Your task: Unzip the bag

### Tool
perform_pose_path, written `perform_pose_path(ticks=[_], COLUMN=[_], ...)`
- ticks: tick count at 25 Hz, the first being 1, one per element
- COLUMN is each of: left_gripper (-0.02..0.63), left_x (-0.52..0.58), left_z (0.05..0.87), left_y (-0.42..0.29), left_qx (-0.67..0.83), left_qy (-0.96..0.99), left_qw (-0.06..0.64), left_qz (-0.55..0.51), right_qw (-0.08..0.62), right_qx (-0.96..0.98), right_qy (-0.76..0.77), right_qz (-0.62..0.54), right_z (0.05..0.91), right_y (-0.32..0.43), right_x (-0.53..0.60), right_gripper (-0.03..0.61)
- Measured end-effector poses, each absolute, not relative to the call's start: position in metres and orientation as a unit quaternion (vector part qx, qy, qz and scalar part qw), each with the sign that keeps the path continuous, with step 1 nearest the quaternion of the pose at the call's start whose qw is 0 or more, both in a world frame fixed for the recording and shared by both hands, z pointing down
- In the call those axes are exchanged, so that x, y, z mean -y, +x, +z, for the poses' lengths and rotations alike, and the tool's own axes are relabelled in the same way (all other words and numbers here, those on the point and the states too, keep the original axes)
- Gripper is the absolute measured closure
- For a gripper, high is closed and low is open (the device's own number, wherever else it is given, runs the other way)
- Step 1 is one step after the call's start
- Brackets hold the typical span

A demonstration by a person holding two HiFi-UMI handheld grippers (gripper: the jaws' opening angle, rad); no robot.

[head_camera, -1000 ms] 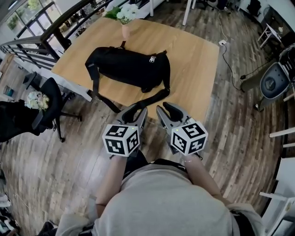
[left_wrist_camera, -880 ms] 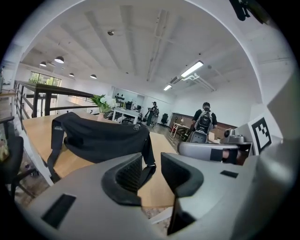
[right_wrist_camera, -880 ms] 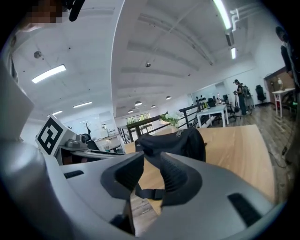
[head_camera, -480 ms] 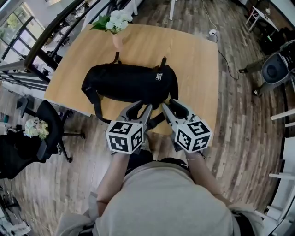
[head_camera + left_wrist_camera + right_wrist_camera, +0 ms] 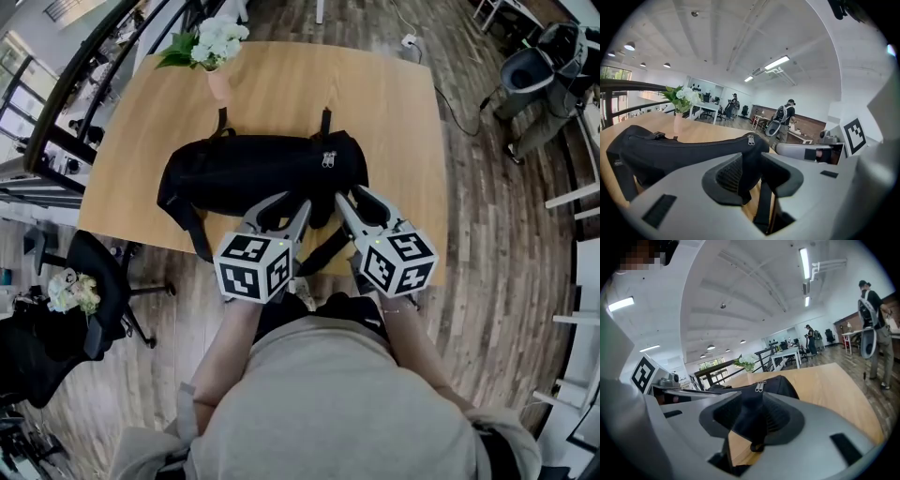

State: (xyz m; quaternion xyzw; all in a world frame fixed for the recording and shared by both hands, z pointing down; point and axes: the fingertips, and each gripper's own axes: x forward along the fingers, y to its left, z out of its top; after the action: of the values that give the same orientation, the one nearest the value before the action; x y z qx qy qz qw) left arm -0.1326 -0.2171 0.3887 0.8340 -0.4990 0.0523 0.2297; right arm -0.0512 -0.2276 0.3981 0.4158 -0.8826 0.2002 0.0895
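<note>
A black duffel bag point(image 5: 253, 173) lies across the wooden table point(image 5: 394, 112), zipped, with two silver zipper pulls point(image 5: 327, 159) on top near its right end. Both grippers hover at the table's near edge, just in front of the bag and not touching it. My left gripper point(image 5: 282, 212) is open and empty, and the bag point(image 5: 670, 150) and the pulls point(image 5: 751, 139) show beyond its jaws. My right gripper point(image 5: 356, 202) is to the right with its jaws opening and nothing pressed between them. It looks at the bag point(image 5: 776, 384) and the pulls point(image 5: 761, 386).
A pink vase of white flowers point(image 5: 214, 56) stands behind the bag at the table's far left. A bag strap point(image 5: 323, 253) hangs over the near edge. A black office chair point(image 5: 94, 300) and a railing point(image 5: 66, 103) are to the left. People point(image 5: 874, 333) stand far off.
Both grippers have come forward from over the floor to the table's near edge, close to the bag. The right gripper's jaws stand wider than before.
</note>
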Motion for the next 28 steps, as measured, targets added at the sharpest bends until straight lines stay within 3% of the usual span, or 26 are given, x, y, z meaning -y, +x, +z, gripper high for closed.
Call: perform_pose_path(ticks=[15,28], left_gripper=[0.477,0.477], left_x=[0.239,0.266], left_z=[0.386,0.377], left_y=[-0.124,-0.102], left_qx=[0.465,0.462], left_qy=[0.858,0.870], left_qw=[0.207,0.112], left_qz=[0.067,0.133], right_qw=[0.094,0.100], right_qx=[0.854,0.872], right_qy=[0.464,0.414], right_qz=[0.214,0.240], right_z=[0.407,0.416], right_y=[-0.030,-0.038], right_x=[0.249,0.278], right_gripper=[0.431,0.387])
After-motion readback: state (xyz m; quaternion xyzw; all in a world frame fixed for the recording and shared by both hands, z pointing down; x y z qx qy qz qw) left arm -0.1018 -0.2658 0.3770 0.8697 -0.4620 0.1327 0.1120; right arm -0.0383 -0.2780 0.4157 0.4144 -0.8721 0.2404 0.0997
